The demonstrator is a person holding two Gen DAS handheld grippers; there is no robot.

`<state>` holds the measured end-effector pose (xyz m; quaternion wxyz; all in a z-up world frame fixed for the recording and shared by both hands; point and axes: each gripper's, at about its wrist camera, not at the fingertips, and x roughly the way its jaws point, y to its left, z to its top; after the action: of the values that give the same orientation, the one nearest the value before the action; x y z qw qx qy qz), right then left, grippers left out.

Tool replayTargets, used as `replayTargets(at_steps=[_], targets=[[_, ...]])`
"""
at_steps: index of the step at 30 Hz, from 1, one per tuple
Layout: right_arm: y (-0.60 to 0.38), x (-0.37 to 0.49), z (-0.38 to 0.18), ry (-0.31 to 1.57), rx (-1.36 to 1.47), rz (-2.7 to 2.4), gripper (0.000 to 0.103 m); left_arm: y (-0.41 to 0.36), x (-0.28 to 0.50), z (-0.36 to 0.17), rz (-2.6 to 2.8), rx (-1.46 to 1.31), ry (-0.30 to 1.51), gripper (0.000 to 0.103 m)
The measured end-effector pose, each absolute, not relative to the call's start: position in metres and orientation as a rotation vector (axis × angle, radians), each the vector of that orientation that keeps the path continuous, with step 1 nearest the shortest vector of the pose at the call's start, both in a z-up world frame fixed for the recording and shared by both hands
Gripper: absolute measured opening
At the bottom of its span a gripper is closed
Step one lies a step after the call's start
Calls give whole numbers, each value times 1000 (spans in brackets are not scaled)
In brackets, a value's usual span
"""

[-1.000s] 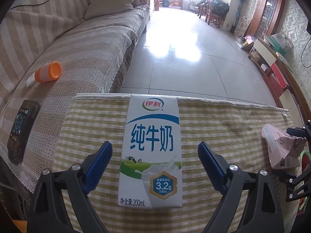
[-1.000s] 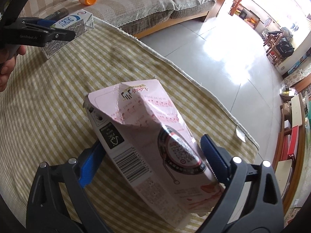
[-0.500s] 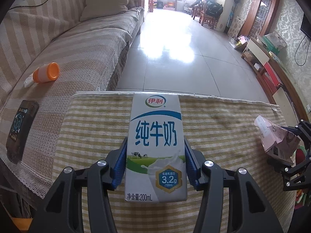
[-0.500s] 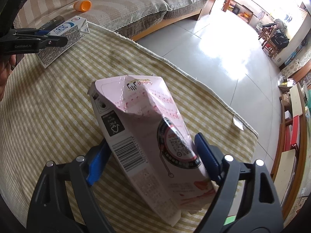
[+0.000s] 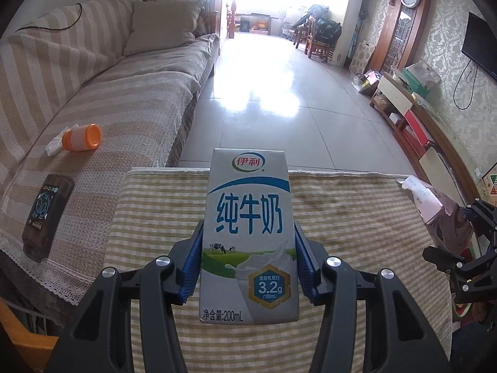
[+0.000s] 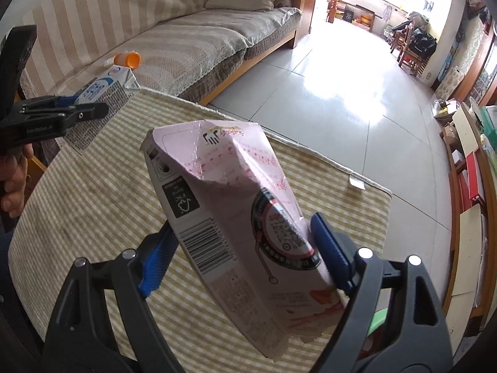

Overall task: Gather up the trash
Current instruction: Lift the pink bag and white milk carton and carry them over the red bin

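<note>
1. The left gripper (image 5: 248,267) is closed on the lower half of a white and blue milk carton (image 5: 250,233), its blue pads pressed flat against both narrow sides. The carton appears raised off the striped cloth of the surface (image 5: 341,217).
2. The right gripper (image 6: 240,259) is clamped on a crumpled pink carton (image 6: 236,214), which leans toward 11 o'clock in that view and looks lifted clear of the cloth.
3. The step in hand seems to be carrying both cartons away to wherever the trash goes; no bin can be identified in either view.
4. To do it well, the left grip should stay level and squeeze no harder, since the milk carton's walls would buckle. The pink carton is already dented and held at a slant, so it could twist out; a slow move would suit it.
5. Only the left view shows the dark packet (image 5: 46,214) at 9 o'clock on the sofa, and the pink carton from its side, at 3 o'clock.
6. Only the right view shows the person's left hand (image 6: 12,183) at 9 o'clock, and the milk carton's printed side face. Both views show the orange-capped cup (image 6: 127,59) on the sofa.
</note>
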<state>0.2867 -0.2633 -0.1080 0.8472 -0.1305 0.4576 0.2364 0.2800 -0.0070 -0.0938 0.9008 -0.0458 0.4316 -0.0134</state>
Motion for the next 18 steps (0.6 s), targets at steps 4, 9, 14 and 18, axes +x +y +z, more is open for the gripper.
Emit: replayTargets(at_steps=[4, 9, 14, 18], targets=[[-271, 268, -79, 927, -226, 480, 82, -16, 257, -67, -44, -91, 849, 49], [-287, 243, -43, 877, -127, 440, 82, -28, 222, -39, -78, -102, 807, 49], [-302, 211, -16, 828, -60, 415, 82, -38, 188, -17, -103, -105, 775, 49], [-309, 184, 0, 778, -41, 386, 82, -45, 162, -2, -120, -103, 753, 49]])
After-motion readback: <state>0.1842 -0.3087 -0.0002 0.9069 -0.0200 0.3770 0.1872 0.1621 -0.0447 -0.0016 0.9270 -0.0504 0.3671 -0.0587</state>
